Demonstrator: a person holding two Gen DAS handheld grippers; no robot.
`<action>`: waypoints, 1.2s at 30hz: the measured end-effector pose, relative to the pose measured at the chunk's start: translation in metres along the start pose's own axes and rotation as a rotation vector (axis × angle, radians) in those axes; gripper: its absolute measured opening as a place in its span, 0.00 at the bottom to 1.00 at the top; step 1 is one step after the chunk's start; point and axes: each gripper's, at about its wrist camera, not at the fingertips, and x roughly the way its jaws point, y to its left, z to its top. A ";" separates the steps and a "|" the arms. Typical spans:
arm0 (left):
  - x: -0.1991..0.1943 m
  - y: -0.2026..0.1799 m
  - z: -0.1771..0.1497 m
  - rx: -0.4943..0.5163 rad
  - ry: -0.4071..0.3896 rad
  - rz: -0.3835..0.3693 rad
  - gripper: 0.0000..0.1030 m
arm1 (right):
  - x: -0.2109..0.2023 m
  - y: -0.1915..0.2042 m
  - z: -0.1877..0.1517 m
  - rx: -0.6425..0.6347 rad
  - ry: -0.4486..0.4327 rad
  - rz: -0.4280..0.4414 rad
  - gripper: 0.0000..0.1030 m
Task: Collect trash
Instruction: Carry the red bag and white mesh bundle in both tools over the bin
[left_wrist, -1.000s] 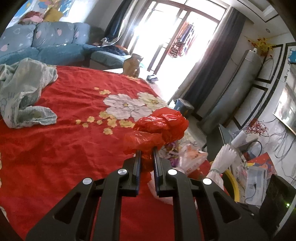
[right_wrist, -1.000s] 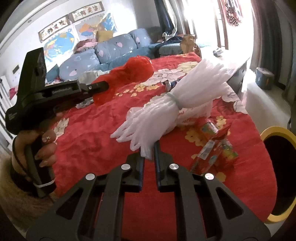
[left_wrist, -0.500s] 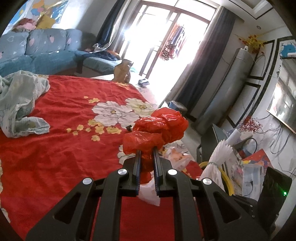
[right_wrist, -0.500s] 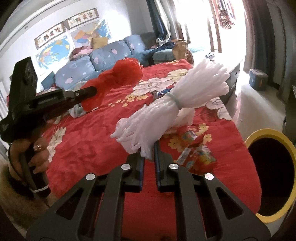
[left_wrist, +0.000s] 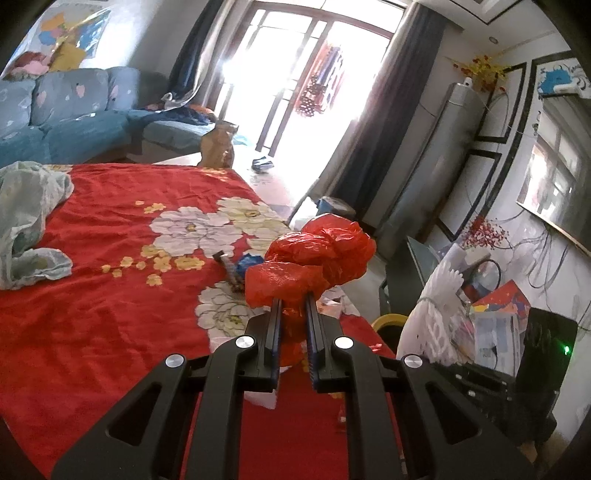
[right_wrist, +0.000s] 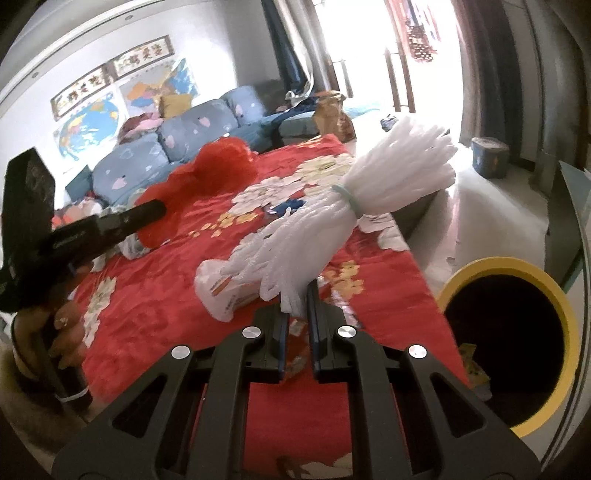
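Nearest, the right gripper (right_wrist: 295, 295) has its fingers pinched on the tail of a white foam-net bundle (right_wrist: 332, 229) — light, springy, easily crushed, best held below its pale band. Just right waits the yellow-rimmed bin (right_wrist: 554, 291). On the left, the left gripper (left_wrist: 293, 306) clamps a crumpled red plastic bag (left_wrist: 314, 258) — thin, slippery, weightless, so a bunched fold is the surest hold. Both hang above the red floral table (left_wrist: 92, 314); wrappers (left_wrist: 231, 271) lie farther off.

Red floral cloth (left_wrist: 92, 314) (table): crumpled pale fabric (left_wrist: 26, 221), wrappers (left_wrist: 231, 271).
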 end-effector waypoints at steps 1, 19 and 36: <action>0.001 -0.003 0.000 0.003 0.002 -0.004 0.11 | -0.001 -0.003 0.001 0.004 -0.002 -0.003 0.05; 0.025 -0.056 -0.006 0.092 0.046 -0.065 0.10 | -0.026 -0.068 0.003 0.133 -0.036 -0.106 0.05; 0.070 -0.118 -0.023 0.202 0.127 -0.121 0.10 | -0.042 -0.128 -0.013 0.256 -0.026 -0.195 0.05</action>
